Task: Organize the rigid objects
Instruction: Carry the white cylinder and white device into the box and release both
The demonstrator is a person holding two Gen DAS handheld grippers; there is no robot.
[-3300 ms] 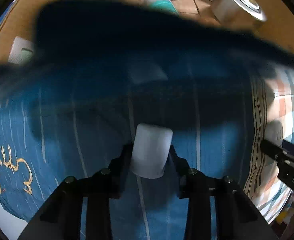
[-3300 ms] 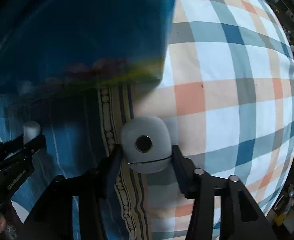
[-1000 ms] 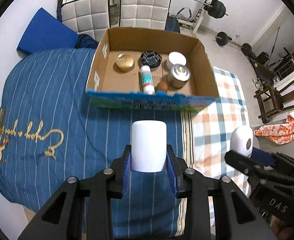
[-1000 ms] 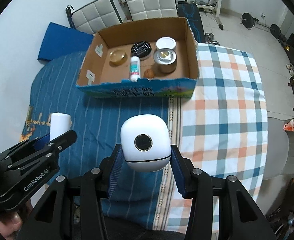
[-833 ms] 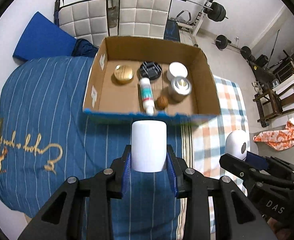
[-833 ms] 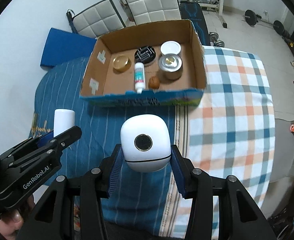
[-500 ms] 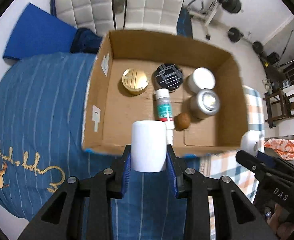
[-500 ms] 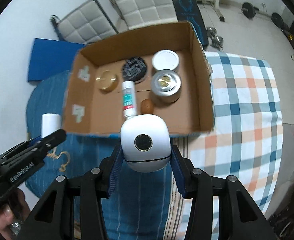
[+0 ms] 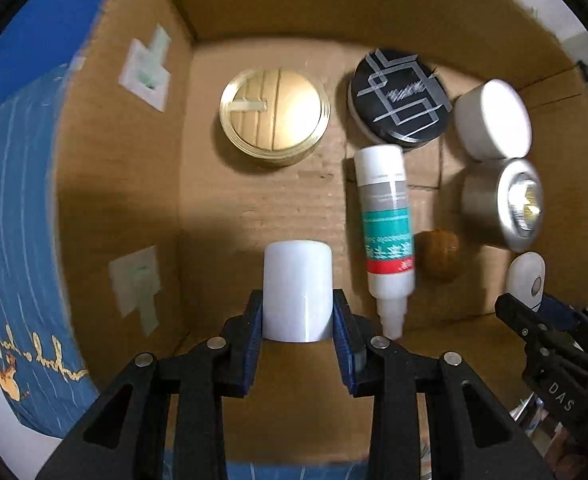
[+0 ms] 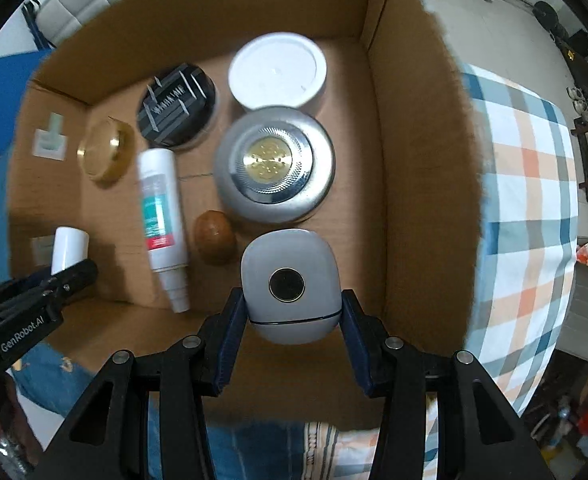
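White plastic fills both tools above an open cardboard box (image 9: 174,128): the left tool (image 9: 297,322) is clenched on a plain white cylinder (image 9: 297,288), and the right tool (image 10: 292,314) grips a rounded white case (image 10: 290,284) with a dark round button on its face. Both loads hang inside the box's near edge, apparently clear of the floor. The placing step seems to be in hand, with two items still to go in. Beyond the cylinder lies a white bottle (image 9: 385,236) with a green and red label, a small brown ball (image 9: 439,254) just beside it. Farther back sit a silver puck light (image 10: 274,164), a gold tin (image 9: 274,116), a black tin (image 9: 399,100) and a white jar (image 10: 278,70). Bare cardboard shows ahead of the cylinder; the case has less room, with the puck light close ahead. The next move likely calls for lowering each load onto a free patch and then parting the fingers.
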